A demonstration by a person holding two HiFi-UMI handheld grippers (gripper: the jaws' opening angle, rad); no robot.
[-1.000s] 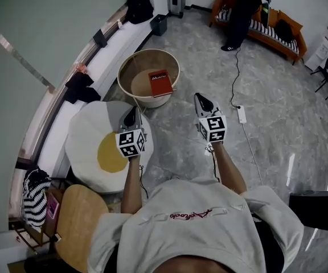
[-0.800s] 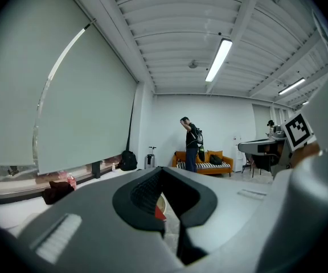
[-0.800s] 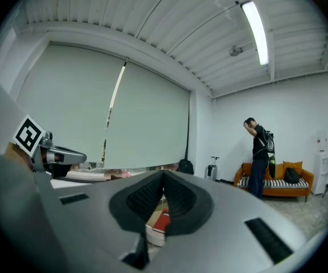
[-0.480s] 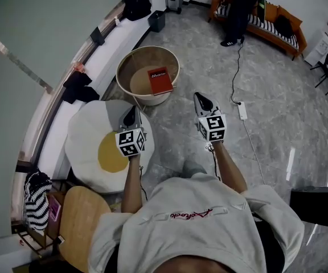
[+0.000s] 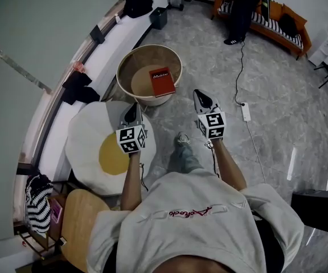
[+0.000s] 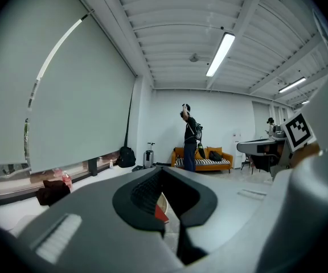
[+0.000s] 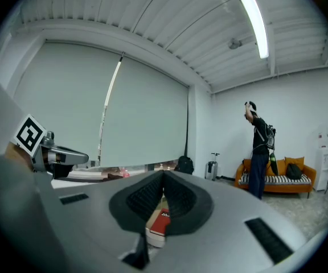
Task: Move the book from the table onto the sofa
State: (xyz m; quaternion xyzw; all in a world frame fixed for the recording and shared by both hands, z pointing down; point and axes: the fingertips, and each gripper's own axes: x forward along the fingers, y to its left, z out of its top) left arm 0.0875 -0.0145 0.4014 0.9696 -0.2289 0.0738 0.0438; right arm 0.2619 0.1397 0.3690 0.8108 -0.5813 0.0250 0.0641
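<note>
A red book point(image 5: 162, 82) lies on the round, rimmed, light wooden table point(image 5: 131, 65) ahead of me. Through the right gripper's jaws the book point(image 7: 160, 223) shows as a red cover with white print; in the left gripper view only a red sliver of the book point(image 6: 160, 214) appears. My left gripper point(image 5: 132, 112) is shut and empty, short of the table's near rim. My right gripper point(image 5: 201, 100) is shut and empty too, to the right of the table. An orange sofa point(image 5: 272, 20) with a striped seat stands far across the room, the same sofa point(image 6: 204, 157) small in the left gripper view.
A person point(image 5: 242, 9) stands in front of the sofa. A fried-egg-shaped cushion point(image 5: 98, 149) lies at my left beside a white window bench point(image 5: 111, 53). A white power strip point(image 5: 245, 112) and its cable lie on the marble floor at right. A wooden stool point(image 5: 78, 223) is behind left.
Both grippers have moved forward toward the round table with the book. My foot has stepped forward into view between them. Both grippers stay shut.
</note>
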